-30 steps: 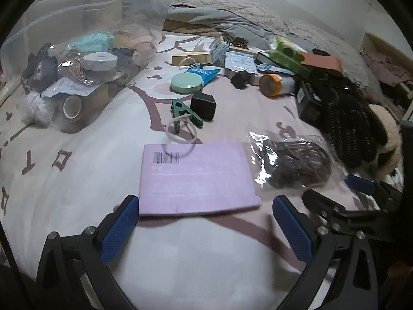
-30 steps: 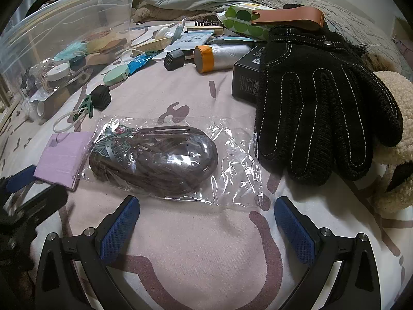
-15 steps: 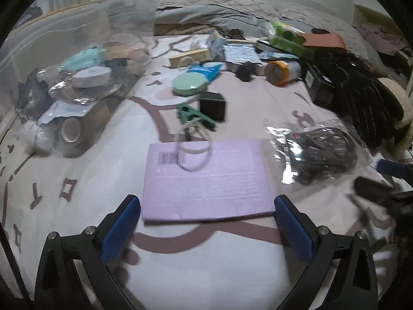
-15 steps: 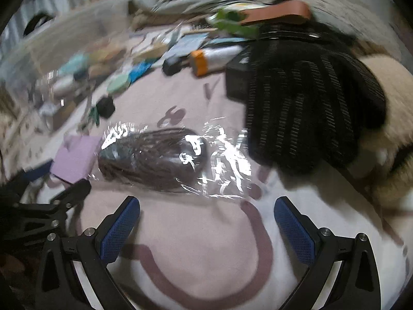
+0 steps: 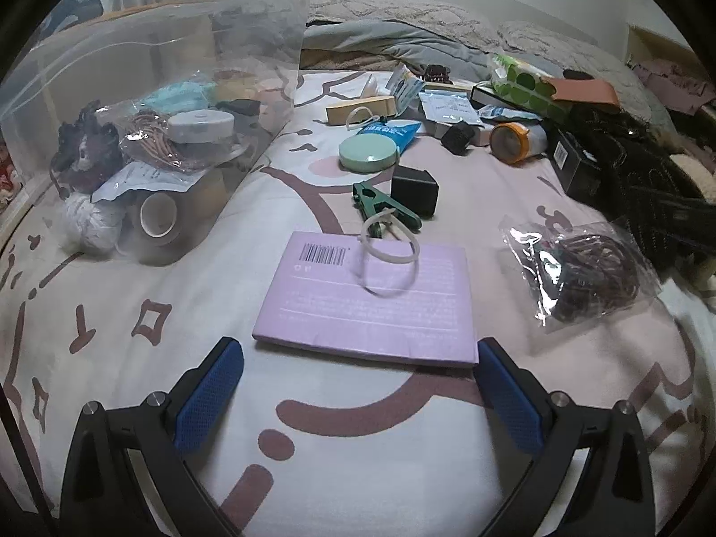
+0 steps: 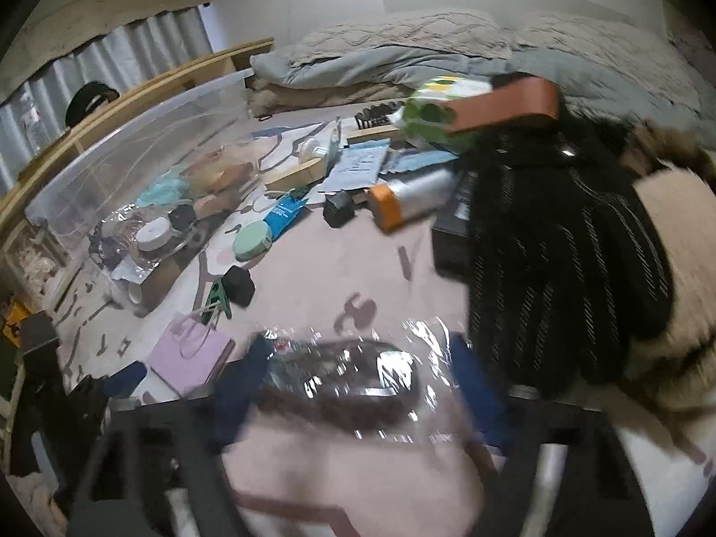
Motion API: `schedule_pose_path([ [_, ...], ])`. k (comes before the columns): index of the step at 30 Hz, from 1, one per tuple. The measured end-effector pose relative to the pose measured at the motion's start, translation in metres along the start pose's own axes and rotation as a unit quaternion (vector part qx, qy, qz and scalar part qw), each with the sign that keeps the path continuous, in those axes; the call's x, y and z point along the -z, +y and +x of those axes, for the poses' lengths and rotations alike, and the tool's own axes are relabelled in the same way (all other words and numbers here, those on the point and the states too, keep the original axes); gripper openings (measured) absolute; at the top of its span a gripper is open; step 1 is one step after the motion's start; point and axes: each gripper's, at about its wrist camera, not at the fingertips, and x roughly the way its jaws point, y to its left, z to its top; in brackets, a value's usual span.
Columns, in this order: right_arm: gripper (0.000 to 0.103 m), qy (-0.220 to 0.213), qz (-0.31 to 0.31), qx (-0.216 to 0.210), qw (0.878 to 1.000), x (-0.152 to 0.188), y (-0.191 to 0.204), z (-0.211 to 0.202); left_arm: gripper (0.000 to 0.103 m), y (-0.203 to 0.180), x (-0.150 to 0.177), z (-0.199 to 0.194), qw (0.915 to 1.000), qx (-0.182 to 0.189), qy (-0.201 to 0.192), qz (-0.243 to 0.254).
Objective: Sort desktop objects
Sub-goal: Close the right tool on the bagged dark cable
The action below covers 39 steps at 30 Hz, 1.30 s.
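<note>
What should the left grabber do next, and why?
Probably ease forward and close on the purple booklet: the left gripper is open, its pads just short of the booklet's near corners. The white loop on top may slide.

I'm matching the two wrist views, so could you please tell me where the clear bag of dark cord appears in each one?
Left wrist view: the clear bag of dark cord lies at right of centre, on the bedspread.
Right wrist view: it sits low at centre, between the right claw's blue pads, blurred.
Shared landmark: the purple booklet, to the bag's left in both.
</note>
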Motion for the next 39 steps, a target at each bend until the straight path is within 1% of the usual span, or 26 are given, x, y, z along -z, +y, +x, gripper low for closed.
schedule_pose_path([
  [2, 0.058, 0.011, -0.012, -0.011, 1.000, -0.003, 0.007, 0.012, 0.103, 0.000, 0.000, -0.002, 1.0000, 0.005, -0.001, 0.002],
  [3, 0.052, 0.018, -0.016, -0.020, 1.000, -0.003, 0.010, 0.018, 0.103, 0.001, -0.001, -0.002, 1.0000, 0.007, 0.000, 0.005],
  [5, 0.049, 0.027, -0.025, -0.023, 0.999, -0.004, 0.016, 0.029, 0.103, 0.001, -0.002, -0.004, 0.9998, 0.015, 0.004, 0.012],
  [10, 0.048, 0.048, -0.049, -0.021, 0.997, -0.004, 0.027, 0.050, 0.103, 0.008, -0.007, -0.014, 0.9983, 0.056, 0.014, 0.009],
  [14, 0.047, 0.062, -0.061, -0.026, 0.996, 0.007, 0.031, 0.050, 0.103, 0.018, -0.015, -0.020, 0.9983, 0.057, -0.001, 0.007],
  [17, 0.047, 0.069, -0.075, -0.028, 0.994, 0.017, 0.034, 0.042, 0.103, 0.023, -0.023, -0.016, 0.9977, 0.068, -0.001, -0.003],
  [20, 0.048, 0.075, -0.109, -0.018, 0.991, 0.030, 0.042, 0.034, 0.103, 0.023, -0.029, -0.004, 0.9965, 0.081, 0.018, 0.004],
  [22, 0.048, 0.081, -0.118, -0.015, 0.990, 0.036, 0.044, 0.030, 0.103, 0.021, -0.030, 0.008, 0.9944, 0.097, 0.042, 0.008],
  [23, 0.048, 0.082, -0.117, -0.015, 0.990, 0.038, 0.043, 0.028, 0.103, 0.021, -0.029, 0.010, 0.9938, 0.100, 0.047, 0.008],
  [29, 0.048, 0.084, -0.092, -0.026, 0.992, 0.038, 0.036, 0.028, 0.103, 0.010, -0.028, 0.016, 0.9944, 0.085, 0.053, 0.035],
  [31, 0.048, 0.082, -0.080, -0.033, 0.993, 0.037, 0.034, 0.027, 0.103, 0.006, -0.026, 0.019, 0.9945, 0.073, 0.055, 0.050],
  [34, 0.048, 0.063, -0.047, -0.055, 0.995, 0.033, 0.029, 0.015, 0.103, 0.003, -0.026, 0.022, 0.9950, 0.061, 0.054, 0.058],
  [36, 0.048, 0.035, -0.029, -0.072, 0.996, 0.028, 0.026, 0.003, 0.103, 0.006, -0.027, 0.024, 0.9956, 0.060, 0.053, 0.048],
  [39, 0.048, -0.002, -0.027, -0.079, 0.997, 0.013, 0.030, -0.006, 0.103, 0.008, -0.028, 0.027, 0.9969, 0.057, 0.047, 0.027],
])
